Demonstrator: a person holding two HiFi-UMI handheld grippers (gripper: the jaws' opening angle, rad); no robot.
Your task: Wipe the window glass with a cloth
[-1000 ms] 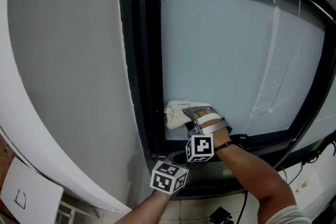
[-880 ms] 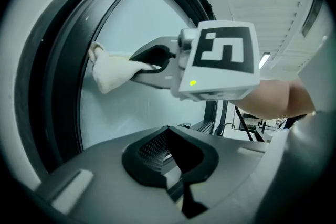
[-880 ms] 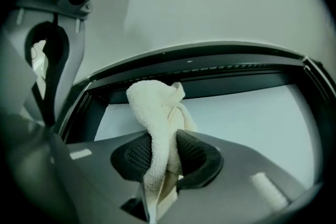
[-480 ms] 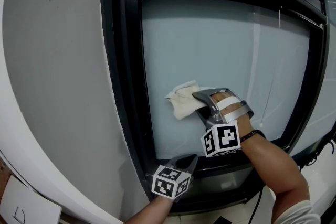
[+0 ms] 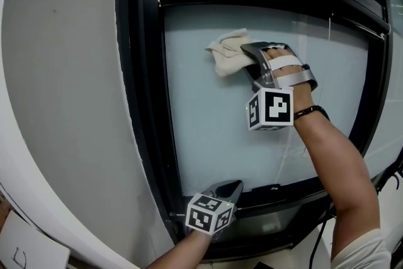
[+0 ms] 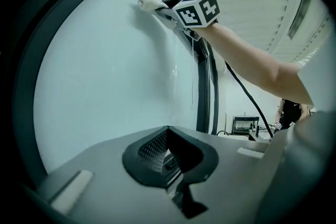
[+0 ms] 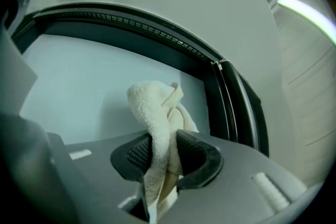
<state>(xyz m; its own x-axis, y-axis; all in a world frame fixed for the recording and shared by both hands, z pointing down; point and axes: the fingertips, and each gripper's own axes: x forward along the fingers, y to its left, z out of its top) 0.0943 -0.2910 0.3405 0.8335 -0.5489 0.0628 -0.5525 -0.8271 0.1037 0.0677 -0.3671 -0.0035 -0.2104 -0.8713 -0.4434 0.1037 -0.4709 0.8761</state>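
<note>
Cloth (image 5: 228,50): one piece, cream terry, bunched. It sits in the upper middle of the head view, against the window glass (image 5: 208,135) close under the pane's top edge.

Your right gripper (image 5: 247,58) is clamped on it. In the right gripper view the jaws pinch the cloth (image 7: 160,128) between the ribbed pads, with a loose fold standing up past the tips and a tail hanging below. Your right forearm (image 5: 330,160) runs from the lower right corner of the frame up to the centre. The wrist is bent so the gripper points left toward the black frame (image 5: 141,104). A dark band (image 5: 310,113) circles that wrist.

Your left gripper (image 5: 227,189) sits at the bottom centre of the head view, level with the pane's lower rail and pointing up. In the left gripper view its jaws (image 6: 168,152) are closed together with nothing between them. That view also shows the cloth (image 6: 148,1) far off at the upper left, with your right arm stretched across to it.

Count: one cloth, two grippers, two marker cubes, one at centre right (image 5: 271,108) and one at bottom centre (image 5: 208,213). A grey wall (image 5: 63,104) fills the left of the frame.
</note>
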